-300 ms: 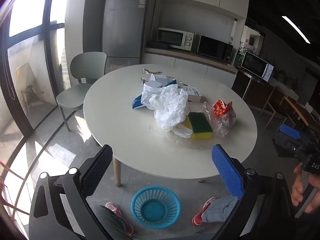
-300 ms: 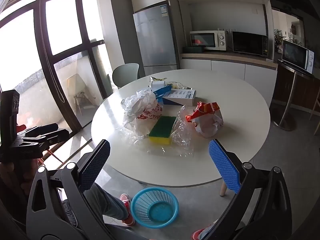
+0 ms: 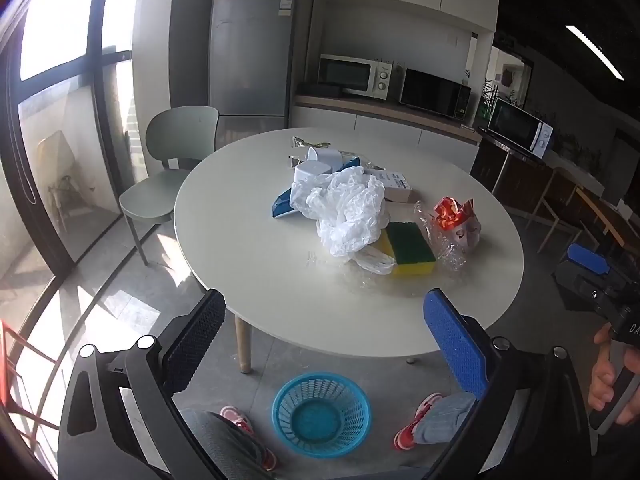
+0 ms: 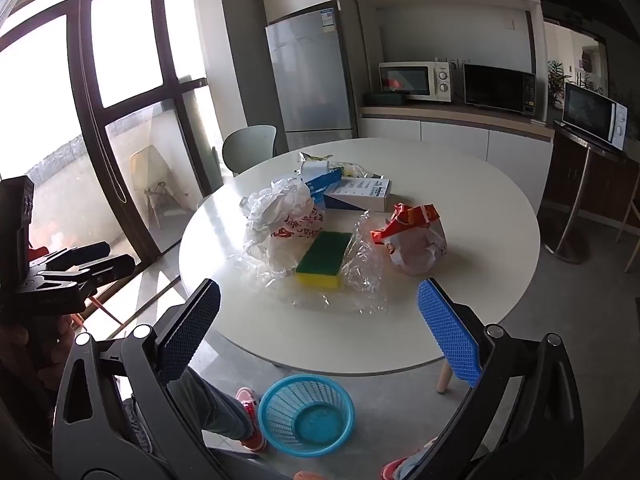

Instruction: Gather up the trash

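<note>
I am holding both grippers back from the round bench [image 3: 248, 240], above its near edge, and nothing is being carried yet. The left gripper [image 3: 324, 340] is standing with its fingers spread wide and empty, and the right gripper [image 4: 320, 332] is doing the same, pointing down toward the pile. All the trash is sitting in a loose heap near the middle of the bench: a crumpled white plastic bag [image 3: 348, 212], a yellow and green sponge [image 4: 324, 260] lying on clear wrapping [image 4: 360, 276], a red-topped snack bag [image 4: 416, 240] just beside it, and behind them a white and blue box [image 4: 360, 194] with a few smaller bits I cannot make out. The blue basket [image 3: 320, 412] is waiting on the floor below the bench edge, between the person's red shoes, and it is looking empty. So I am judging the collecting as not yet begun, with every piece left to pick up and drop in.
</note>
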`<action>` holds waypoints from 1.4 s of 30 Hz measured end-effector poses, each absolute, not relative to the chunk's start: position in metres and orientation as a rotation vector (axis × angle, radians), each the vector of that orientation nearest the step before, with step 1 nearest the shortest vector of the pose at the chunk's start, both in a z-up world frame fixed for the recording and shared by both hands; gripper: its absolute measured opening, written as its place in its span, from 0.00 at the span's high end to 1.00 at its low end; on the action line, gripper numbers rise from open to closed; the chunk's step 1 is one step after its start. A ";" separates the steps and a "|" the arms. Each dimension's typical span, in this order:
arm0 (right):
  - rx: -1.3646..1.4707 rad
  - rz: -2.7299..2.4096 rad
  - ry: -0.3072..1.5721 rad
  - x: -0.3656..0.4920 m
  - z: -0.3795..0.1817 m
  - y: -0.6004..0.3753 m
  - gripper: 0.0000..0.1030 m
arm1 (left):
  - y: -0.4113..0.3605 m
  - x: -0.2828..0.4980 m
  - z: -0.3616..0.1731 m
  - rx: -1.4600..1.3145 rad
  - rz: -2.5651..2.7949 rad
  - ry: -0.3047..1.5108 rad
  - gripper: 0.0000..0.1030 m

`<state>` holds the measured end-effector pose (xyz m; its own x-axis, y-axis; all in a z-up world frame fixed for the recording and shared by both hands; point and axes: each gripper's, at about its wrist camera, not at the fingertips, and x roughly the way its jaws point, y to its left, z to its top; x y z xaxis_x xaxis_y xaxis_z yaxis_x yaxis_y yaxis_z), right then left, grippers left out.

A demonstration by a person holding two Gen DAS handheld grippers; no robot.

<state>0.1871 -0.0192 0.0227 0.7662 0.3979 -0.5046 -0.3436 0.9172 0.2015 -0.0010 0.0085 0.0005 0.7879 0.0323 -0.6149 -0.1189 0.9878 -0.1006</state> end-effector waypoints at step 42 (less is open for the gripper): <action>0.076 0.444 0.578 0.194 0.018 -0.005 0.08 | 0.003 0.002 -0.001 -0.107 0.070 0.651 0.06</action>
